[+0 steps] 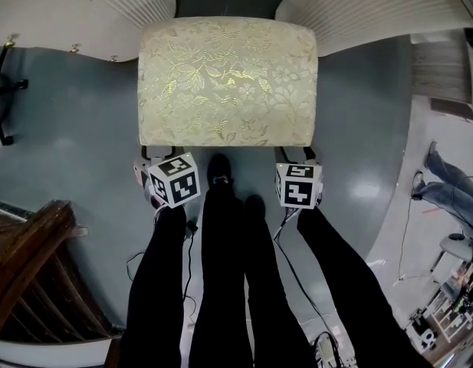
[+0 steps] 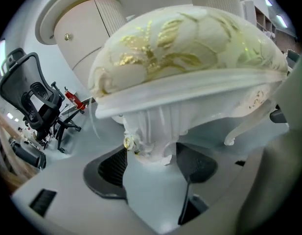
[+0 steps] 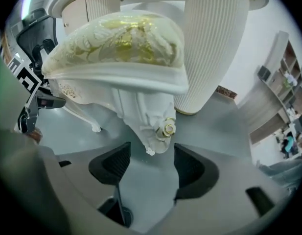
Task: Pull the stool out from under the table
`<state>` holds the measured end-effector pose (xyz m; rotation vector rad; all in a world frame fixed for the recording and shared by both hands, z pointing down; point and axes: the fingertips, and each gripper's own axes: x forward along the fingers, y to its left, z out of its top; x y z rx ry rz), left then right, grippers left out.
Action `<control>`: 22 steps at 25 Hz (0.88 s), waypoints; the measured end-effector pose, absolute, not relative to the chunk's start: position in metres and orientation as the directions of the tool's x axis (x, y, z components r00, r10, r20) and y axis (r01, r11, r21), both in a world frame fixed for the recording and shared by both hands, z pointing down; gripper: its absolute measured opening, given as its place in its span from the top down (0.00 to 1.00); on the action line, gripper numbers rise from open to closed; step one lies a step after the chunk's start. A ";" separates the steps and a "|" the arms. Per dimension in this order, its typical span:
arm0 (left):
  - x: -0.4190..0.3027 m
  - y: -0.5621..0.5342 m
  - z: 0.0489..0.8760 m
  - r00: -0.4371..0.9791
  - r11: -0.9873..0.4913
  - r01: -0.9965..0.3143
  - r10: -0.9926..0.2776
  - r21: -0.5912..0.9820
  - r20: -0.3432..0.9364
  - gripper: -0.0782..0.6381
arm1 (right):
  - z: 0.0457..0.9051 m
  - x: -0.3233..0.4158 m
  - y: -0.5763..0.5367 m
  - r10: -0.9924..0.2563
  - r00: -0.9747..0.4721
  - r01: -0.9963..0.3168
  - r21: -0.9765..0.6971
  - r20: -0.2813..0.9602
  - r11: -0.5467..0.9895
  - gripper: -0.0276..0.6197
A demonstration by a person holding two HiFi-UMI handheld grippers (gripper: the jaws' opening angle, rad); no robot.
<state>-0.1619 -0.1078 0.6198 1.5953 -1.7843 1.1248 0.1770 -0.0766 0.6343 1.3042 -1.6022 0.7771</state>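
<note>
The stool [image 1: 227, 79] stands on the grey floor [image 1: 75, 129] straight ahead of my feet. Its cream cushion with the gold leaf pattern faces up. Its far edge sits between the two white fluted pedestals [image 1: 83, 10] of the desk, and its near edge is towards me.

My left tongs [image 1: 156, 156] are at the stool's near left corner and my right tongs [image 1: 297, 158] at its near right corner. Both are tucked just under the cushion's rim.

In the left gripper view, the left tongs [image 2: 151, 155] are closed on the stool's carved white corner leg [image 2: 151, 126], with a dark ribbed pad [image 2: 111, 168] pressed to each side.

In the right gripper view, the right tongs [image 3: 148, 155] stand at a middling width around the other corner leg [image 3: 153, 121]. That leg lies close to one pad, beside its gold rosette [image 3: 168, 129], and a strip of floor shows between the leg and the other pad.

A black office chair [image 2: 35, 106] stands well off to the left.
</note>
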 end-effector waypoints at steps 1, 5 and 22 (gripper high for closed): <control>-0.160 -0.103 0.620 -0.194 -0.023 -0.968 -0.556 -0.249 0.808 0.42 | 0.634 0.177 -0.075 -0.399 -0.040 -0.967 0.065 0.916 0.246 0.51; -0.151 -0.084 0.619 -0.184 -0.024 -0.972 -0.535 -0.232 0.825 0.42 | 0.631 0.172 -0.066 -0.386 -0.058 -0.967 0.045 0.921 0.252 0.57; -0.117 -0.030 0.600 -0.148 0.000 -0.986 -0.468 -0.168 0.871 0.86 | 0.609 0.170 -0.026 -0.335 -0.076 -0.965 0.014 0.939 0.260 0.95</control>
